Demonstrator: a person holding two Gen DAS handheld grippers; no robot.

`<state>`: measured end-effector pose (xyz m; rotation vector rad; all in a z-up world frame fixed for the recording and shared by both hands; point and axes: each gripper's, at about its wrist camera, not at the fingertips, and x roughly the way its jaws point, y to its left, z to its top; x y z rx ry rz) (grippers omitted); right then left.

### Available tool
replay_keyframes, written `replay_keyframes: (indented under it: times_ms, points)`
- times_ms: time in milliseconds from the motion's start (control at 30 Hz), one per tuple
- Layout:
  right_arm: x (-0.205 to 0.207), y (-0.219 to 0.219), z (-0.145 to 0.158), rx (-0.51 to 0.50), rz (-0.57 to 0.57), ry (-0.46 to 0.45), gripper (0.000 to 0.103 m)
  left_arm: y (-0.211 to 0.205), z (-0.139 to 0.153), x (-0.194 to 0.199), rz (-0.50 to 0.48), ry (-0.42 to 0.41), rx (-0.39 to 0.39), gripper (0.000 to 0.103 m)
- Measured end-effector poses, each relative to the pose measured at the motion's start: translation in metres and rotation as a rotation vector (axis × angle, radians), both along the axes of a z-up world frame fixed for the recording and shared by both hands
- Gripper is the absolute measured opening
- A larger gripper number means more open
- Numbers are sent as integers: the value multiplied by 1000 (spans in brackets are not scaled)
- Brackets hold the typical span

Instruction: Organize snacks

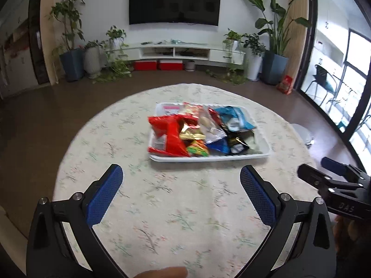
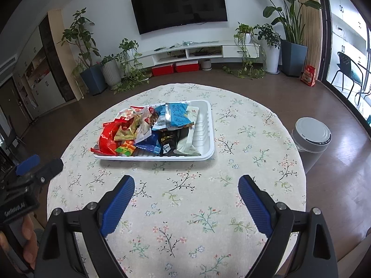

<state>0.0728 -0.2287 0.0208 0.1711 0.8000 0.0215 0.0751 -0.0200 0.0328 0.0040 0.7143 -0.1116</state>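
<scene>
Floral tablecloth [image 2: 185, 208] covers round table; perhaps wooden floor [image 2: 336, 120].

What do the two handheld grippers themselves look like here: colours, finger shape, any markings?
Both match: the left gripper and the right gripper have black angular frames with silver round bolts at the pivots, and two splayed fingers faced with blue ribbed pads. White lettering marks each body's side, "DAS" legible on the right one; the rest is too blurred to read. No cables or sleeves are visible.

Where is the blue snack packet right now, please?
In the right wrist view the blue packet lies atop the snack pile in the white tray, mid-table, beside the tray's bare right part.
</scene>
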Motion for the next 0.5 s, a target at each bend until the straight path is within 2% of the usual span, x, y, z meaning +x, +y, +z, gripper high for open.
replay_keyframes:
  times_ms: [133,233,500]
  points:
    - [-8,-1,3,-2,-14,-4,93,-13,-1,-11,39,10,84,103]
    - [-11,1,4,1,-17,-3,93,-12,-3,-14,37,34,55,103]
    - [-17,3,9,-6,-20,-12,93,-8,-1,-11,44,48,56,103]
